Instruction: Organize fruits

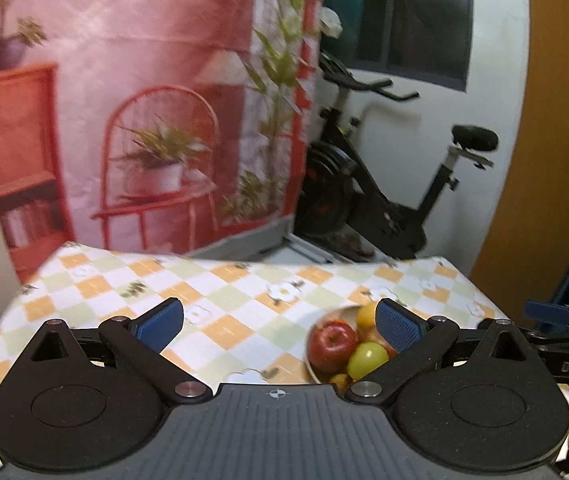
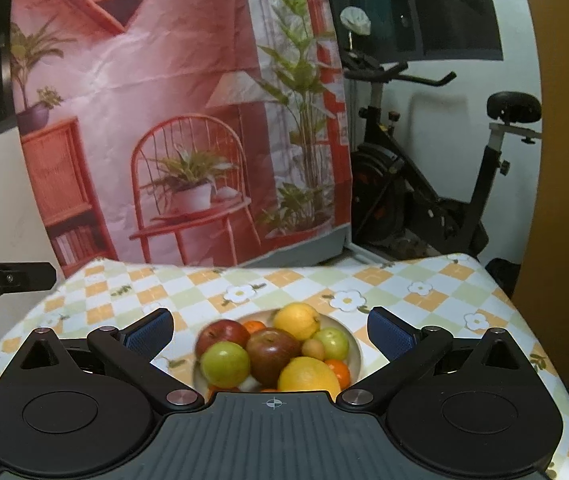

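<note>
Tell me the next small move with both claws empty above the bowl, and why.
Probably hold back and finish: both the left claw and right claw stand open and empty, the fruit sits piled in the bowl, and no loose fruit shows on the tablecloth.

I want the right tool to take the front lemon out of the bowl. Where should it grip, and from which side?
Probably come from above and the near side: the front lemon lies on top of the pile at the bowl's near edge. Grip across its narrower middle, not its ends. A dark red apple and an orange crowd it, so place the fingers carefully. The right tool is open and empty.
</note>
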A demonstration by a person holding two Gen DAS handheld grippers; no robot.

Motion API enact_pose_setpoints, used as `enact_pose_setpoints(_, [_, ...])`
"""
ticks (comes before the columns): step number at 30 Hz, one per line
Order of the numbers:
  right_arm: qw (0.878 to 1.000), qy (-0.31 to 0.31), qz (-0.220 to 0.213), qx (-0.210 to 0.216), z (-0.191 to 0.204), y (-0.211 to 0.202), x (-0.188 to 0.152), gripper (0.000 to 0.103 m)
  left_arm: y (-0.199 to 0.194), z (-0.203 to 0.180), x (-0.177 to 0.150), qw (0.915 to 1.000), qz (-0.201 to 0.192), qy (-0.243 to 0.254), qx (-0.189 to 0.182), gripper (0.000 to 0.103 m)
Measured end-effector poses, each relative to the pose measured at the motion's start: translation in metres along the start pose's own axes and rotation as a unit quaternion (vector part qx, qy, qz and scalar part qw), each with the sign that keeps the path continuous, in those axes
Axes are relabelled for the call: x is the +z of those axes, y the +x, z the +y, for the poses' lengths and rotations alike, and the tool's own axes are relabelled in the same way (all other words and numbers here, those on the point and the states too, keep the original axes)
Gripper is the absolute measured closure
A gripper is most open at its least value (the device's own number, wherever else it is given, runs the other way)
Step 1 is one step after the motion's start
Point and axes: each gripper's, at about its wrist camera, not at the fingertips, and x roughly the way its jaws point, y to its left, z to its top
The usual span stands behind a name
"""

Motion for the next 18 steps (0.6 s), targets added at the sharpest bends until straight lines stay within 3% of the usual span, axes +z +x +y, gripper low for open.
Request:
enact_pose_setpoints(5, [1.0,-0.007,-0.013,0.005,0.014,-0.03,0.008,0.001,-0.036,-0.001,0.01,0.9994,-0.019,-0.009,0.026,0.0])
enact_pose_setpoints(18, [0.999,-0.023,-0.045,0.015,0.042,-0.097,0.022,0.0,-0.123,-0.013,0.015,0.9968,-0.066,-0.013,0.043,0.0])
